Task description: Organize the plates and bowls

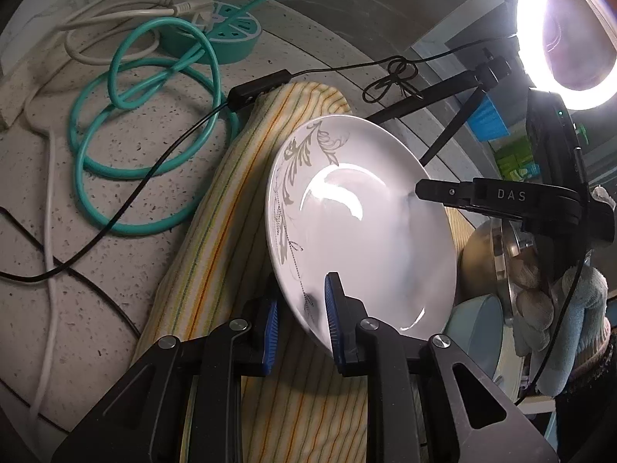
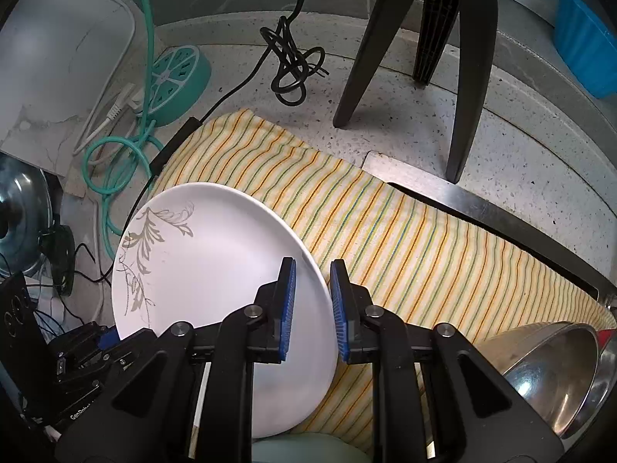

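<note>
A white plate (image 1: 358,231) with a grey leaf pattern is held tilted above the striped cloth (image 1: 216,231). My left gripper (image 1: 300,320) has its blue pads on either side of the plate's near rim and grips it. In the right wrist view the same plate (image 2: 216,270) has its right rim between the blue pads of my right gripper (image 2: 312,301), with small gaps showing. The right gripper also shows in the left wrist view (image 1: 497,200) at the plate's far edge. A pale blue bowl (image 1: 482,332) and a steel bowl (image 2: 559,370) lie close by.
A teal power strip (image 2: 173,77) with teal and white cables (image 1: 146,135) lies on the speckled counter. A tripod (image 2: 424,38) and a lit ring light (image 1: 567,34) stand behind the cloth. A steel lid (image 2: 19,223) is at the left, a blue box (image 2: 586,50) at the far right.
</note>
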`<state>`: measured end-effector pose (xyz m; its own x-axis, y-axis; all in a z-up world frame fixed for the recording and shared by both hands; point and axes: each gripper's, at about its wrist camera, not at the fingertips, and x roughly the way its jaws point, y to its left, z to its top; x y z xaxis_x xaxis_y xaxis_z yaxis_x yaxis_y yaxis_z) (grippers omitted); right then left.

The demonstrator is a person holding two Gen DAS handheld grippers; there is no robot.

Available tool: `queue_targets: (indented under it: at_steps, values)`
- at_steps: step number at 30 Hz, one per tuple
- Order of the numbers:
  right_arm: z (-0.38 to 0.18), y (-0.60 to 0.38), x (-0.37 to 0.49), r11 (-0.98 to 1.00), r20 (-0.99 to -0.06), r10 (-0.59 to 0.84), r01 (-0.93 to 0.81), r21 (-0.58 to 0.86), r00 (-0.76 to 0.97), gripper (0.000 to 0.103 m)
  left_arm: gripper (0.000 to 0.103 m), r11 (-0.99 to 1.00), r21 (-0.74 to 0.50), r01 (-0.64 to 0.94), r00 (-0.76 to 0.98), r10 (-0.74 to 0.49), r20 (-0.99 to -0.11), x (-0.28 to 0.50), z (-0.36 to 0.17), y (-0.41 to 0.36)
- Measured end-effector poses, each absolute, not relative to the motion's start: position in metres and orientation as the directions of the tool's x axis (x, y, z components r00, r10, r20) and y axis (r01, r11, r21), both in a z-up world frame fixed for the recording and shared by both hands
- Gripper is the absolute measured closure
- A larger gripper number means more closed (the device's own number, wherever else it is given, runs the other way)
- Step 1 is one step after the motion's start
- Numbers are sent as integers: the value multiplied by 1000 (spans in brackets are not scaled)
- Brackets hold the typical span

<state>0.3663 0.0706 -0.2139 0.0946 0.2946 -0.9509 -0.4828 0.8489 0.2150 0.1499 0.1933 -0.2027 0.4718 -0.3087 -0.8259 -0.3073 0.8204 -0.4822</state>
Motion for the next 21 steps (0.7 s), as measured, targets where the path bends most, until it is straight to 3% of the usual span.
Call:
queue_targets:
  at_steps: [21]
  values:
    - [-184,54,338,823,-888,457,-404,400,51,86,83,821,-467,-330,535,-245,-809,130,-163,221]
